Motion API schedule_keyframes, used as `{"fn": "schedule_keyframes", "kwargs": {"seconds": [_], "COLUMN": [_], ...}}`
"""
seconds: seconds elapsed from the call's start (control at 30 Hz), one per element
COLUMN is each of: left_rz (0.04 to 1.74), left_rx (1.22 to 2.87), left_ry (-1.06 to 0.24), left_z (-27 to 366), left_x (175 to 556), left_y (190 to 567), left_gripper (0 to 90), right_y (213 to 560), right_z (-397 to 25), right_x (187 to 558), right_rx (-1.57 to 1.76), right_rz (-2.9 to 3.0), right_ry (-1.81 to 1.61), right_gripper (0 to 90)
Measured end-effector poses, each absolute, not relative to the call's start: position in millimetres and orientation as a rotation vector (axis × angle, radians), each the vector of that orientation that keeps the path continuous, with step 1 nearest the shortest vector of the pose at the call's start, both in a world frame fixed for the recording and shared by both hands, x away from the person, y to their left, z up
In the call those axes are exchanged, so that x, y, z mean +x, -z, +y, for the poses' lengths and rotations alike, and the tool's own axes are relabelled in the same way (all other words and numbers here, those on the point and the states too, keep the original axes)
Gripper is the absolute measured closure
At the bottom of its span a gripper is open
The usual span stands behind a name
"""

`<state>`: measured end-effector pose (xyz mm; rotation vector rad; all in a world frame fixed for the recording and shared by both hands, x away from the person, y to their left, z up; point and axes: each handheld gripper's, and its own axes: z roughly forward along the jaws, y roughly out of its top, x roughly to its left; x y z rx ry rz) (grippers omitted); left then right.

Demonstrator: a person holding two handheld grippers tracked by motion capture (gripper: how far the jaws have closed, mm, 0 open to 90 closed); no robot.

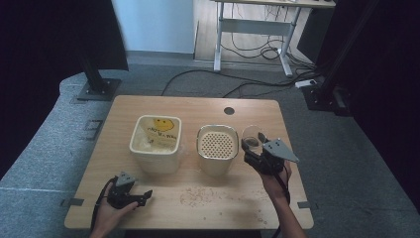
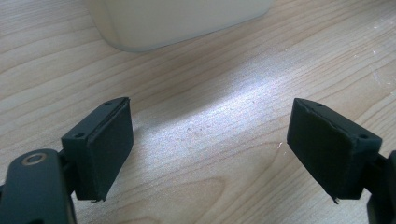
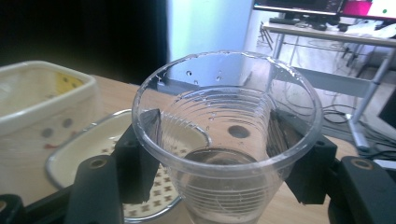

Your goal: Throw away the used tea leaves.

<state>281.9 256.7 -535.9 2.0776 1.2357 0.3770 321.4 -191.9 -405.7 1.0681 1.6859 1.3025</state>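
High view first: right gripper [image 1: 253, 147] is raised just right of the perforated-lid container [image 1: 217, 148], wrist angled inward, jaws pinching a clear plastic cup [image 1: 253, 136] by its sides. Right gripper view confirms it, pads pressed on both walls of the cup [image 3: 227, 140], upright, droplets inside. Left gripper [image 1: 141, 197] lies low on the table [image 1: 198, 106] at the near-left corner, hand behind it, jaws spread wide, nothing between, near the cream tub [image 1: 155, 143].
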Motion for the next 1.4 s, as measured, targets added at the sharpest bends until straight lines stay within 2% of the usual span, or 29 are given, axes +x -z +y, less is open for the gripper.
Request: {"fn": "schedule_keyframes", "kwargs": {"seconds": [0.47, 0.83, 1.4], "left_rz": [1.241, 1.244, 1.251], "left_rx": [2.098, 2.101, 2.106], "left_ry": [-0.367, -0.361, -0.359], "left_z": [256.8, 257.7, 258.5], "left_x": [283.2, 283.6, 284.0], "left_y": [538.3, 538.6, 539.3], "left_gripper": [14.8, 14.8, 14.8], "right_y": [389.9, 385.5, 392.3], "right_z": [-179.4, -154.4, -132.0], "right_x": [341.6, 359.6, 368.6], "right_rx": [0.993, 0.842, 0.738], "right_rz": [1.741, 1.792, 1.846], "right_ry": [-1.123, -0.9, -0.778], "right_gripper": [36.2, 36.4, 36.6]}}
